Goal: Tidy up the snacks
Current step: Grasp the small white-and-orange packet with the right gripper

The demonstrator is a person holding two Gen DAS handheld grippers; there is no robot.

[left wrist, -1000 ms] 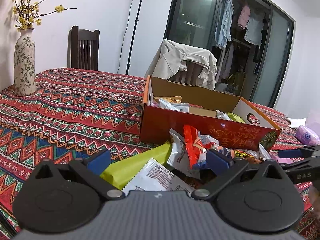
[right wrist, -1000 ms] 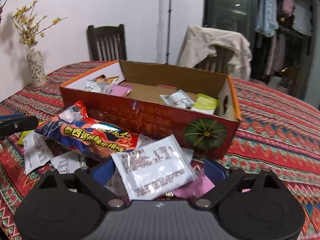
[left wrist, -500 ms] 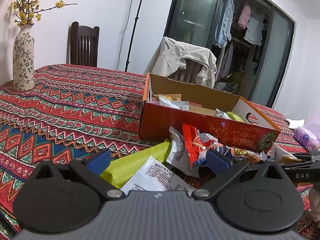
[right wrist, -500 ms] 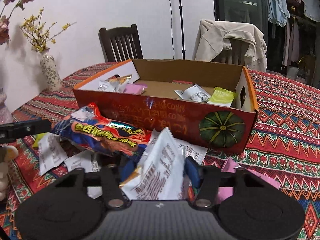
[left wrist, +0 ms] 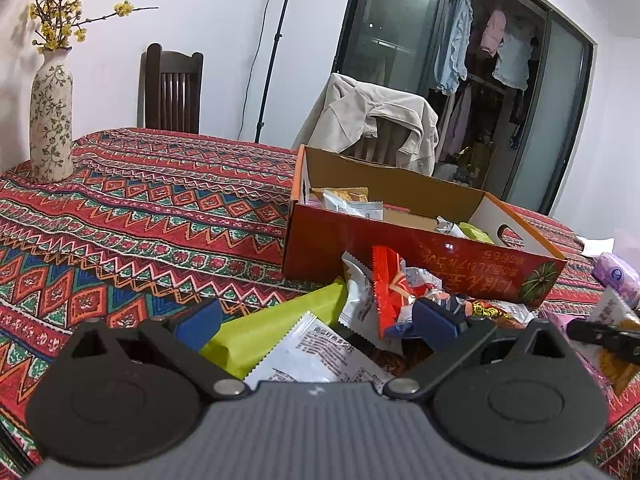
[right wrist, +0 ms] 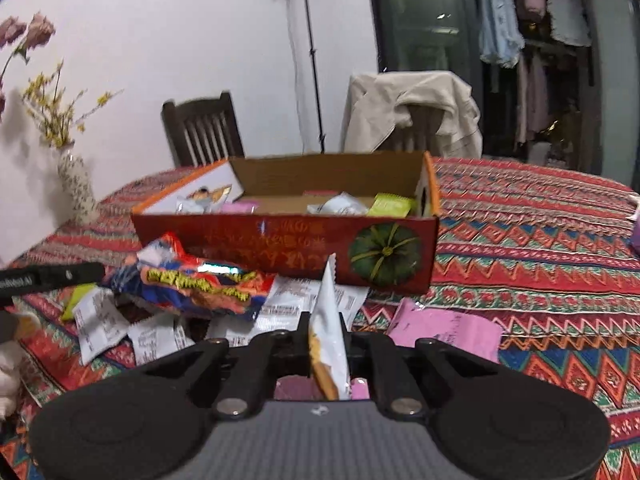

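Observation:
In the right wrist view my right gripper [right wrist: 326,336] is shut on a white snack packet [right wrist: 328,308], jaws closing tight so it stands on edge. Beyond it the open red cardboard box [right wrist: 280,240] holds several packets. A long red-and-blue snack bag [right wrist: 192,280] and white packets lie before the box. My left gripper [left wrist: 316,320] stands open over a lime-green packet [left wrist: 272,328] and a white packet [left wrist: 320,352], gripping nothing. The box [left wrist: 400,256] lies ahead of it.
A pink packet [right wrist: 444,328] lies right of my right gripper. A flower vase [left wrist: 51,120] stands at the far left of the patterned tablecloth [left wrist: 140,208]. A purple tissue pack [left wrist: 616,276] sits at the right. Two chairs stand behind the table, one draped with a jacket [left wrist: 372,120].
My right gripper has shut on the white packet, turning it from flat to edge-on, and has shifted sideways along the box. The left gripper has stayed open and still.

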